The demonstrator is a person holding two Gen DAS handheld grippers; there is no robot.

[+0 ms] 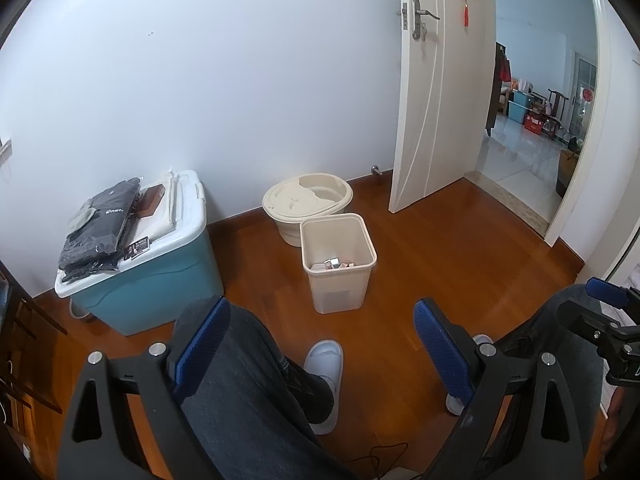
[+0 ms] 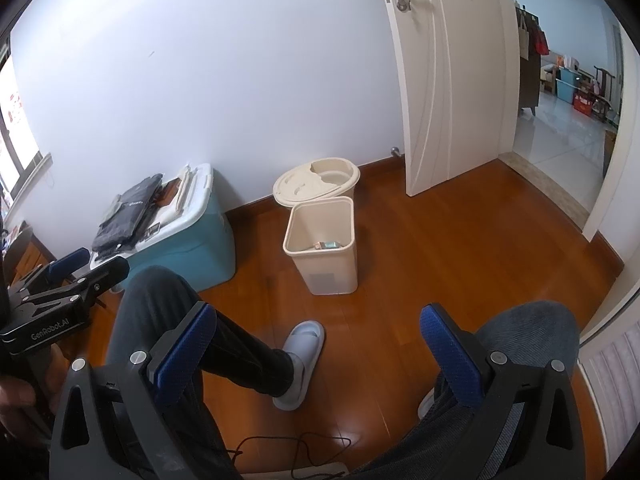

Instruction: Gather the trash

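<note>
- Both the left gripper [image 1: 322, 354] and right gripper [image 2: 318, 352] are held spread wide, nothing pinched.
- Trash is seen already inside the beige bin [image 1: 338, 276], likely parked within easy reach.
- No loose trash is spotted near the bin.

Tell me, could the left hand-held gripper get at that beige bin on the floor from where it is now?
Probably yes. The left hand-held gripper is open and holds nothing, and bare wooden floor lies between it and the beige bin. The person's knee sits below it but off the line.

The trash bin [image 1: 338, 264] walls hide most of its contents.
</note>
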